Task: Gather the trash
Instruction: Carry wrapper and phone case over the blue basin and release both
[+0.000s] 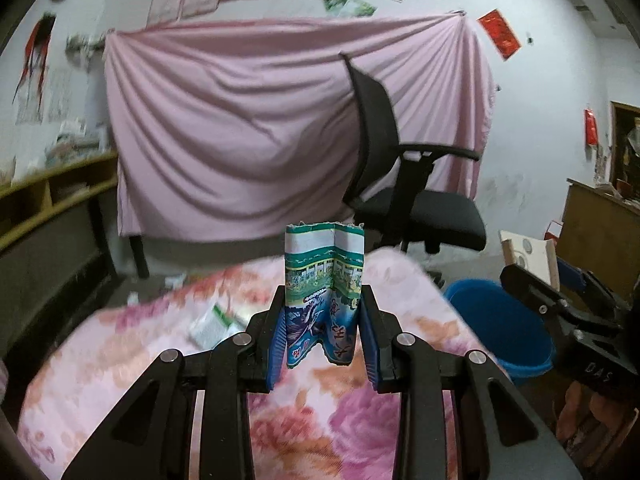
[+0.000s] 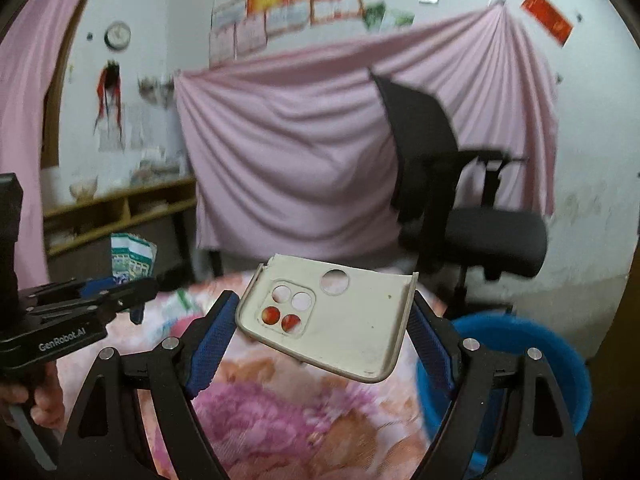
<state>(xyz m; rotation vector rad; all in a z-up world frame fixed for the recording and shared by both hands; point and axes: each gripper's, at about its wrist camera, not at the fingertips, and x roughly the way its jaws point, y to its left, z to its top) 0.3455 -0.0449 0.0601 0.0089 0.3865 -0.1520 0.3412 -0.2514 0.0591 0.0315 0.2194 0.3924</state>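
A crumpled green and blue snack wrapper [image 1: 324, 268] stands upright between the blue pads of my left gripper [image 1: 323, 298], which is shut on it above the floral blanket. The right wrist view shows the same wrapper [image 2: 132, 258] at far left, in the left gripper [image 2: 134, 294], with a hand below. My right gripper [image 2: 322, 308] is shut on a beige phone case [image 2: 352, 320], gripped by its long sides and tilted, its camera cutouts at left. The left wrist view shows that case [image 1: 528, 254] at the right edge.
A blue bucket [image 2: 520, 360] stands on the floor to the right of the pink floral blanket [image 1: 160, 340]. A white and green packet [image 1: 212, 324] lies on the blanket. Beyond are a black office chair [image 1: 400, 160], a pink draped sheet and wooden shelves [image 1: 48, 196].
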